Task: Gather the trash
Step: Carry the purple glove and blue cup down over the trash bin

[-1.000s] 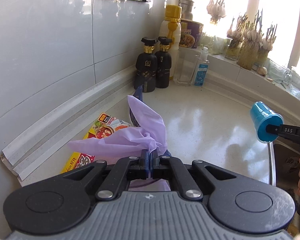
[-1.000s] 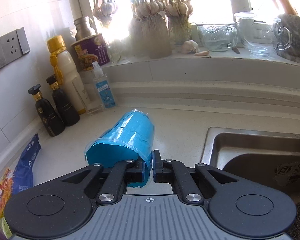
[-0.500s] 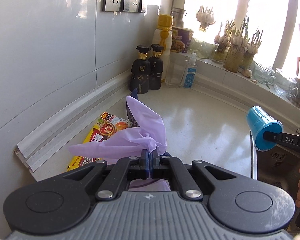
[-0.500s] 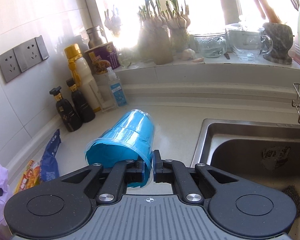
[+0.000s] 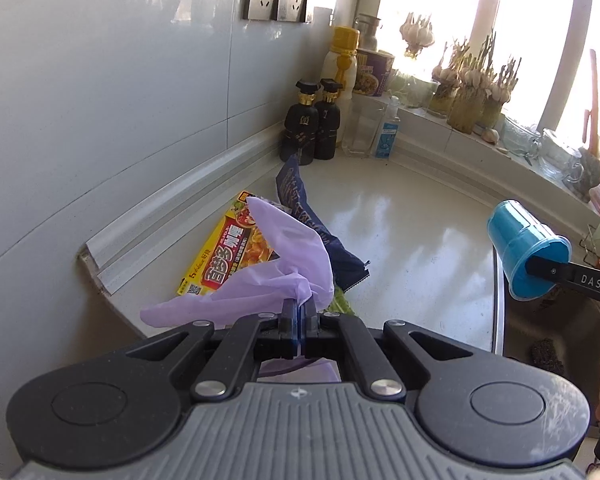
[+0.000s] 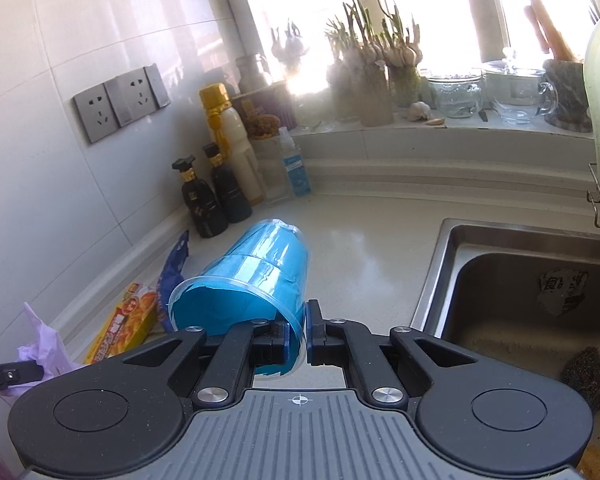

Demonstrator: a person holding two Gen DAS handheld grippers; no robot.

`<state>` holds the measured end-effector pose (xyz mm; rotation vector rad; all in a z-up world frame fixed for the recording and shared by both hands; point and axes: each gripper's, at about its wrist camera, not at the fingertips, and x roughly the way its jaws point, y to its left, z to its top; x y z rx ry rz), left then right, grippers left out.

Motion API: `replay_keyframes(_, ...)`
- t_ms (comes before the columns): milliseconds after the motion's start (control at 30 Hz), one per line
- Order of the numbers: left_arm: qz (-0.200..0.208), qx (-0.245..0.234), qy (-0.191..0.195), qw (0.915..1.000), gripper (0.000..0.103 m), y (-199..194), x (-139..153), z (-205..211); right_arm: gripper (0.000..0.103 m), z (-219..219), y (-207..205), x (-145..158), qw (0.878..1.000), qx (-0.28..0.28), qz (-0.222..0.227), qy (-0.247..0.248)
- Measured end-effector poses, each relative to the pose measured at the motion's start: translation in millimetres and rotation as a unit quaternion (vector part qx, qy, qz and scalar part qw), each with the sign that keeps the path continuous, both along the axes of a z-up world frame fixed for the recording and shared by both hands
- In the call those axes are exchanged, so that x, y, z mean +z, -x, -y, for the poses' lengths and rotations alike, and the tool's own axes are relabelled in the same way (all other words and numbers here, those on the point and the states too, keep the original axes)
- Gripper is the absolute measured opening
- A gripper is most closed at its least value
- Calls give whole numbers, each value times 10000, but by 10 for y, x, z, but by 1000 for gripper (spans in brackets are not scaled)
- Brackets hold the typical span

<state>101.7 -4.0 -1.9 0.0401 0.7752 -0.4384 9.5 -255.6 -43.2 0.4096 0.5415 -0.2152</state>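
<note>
Left wrist view: the left gripper, at lower centre of the frame, is clamped on a crumpled, thin lilac plastic bag, whose folds rise above the jaws and spread left. Behind the bag, on the pale stone countertop, lie a flat yellow food box with red lettering and a dark blue foil wrapper, both close to the grey tiled wall. At the right edge of this frame the right gripper holds a blue plastic cup in the air beside the countertop's edge.

Right wrist view: the right gripper's jaws are pinched together on the rim of the blue plastic cup, which lies tilted with its mouth toward the camera at lower centre. A steel sink fills the right side, with a torn wrapper scrap on its floor. Two black bottles with gold collars stand at the wall, upper left of the cup.
</note>
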Motion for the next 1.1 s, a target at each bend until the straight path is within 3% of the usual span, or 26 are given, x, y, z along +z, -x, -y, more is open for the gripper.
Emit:
replay_keyframes(600,-383,351,11,9987,1,301,-97,-646,5,-843,318,100,9941,1057,-40,-234)
replay_keyframes(1100,-1024,828,-117,9912,1,570,-613,-1365,5,-1953,439,-470,9691,2294,-723,-539)
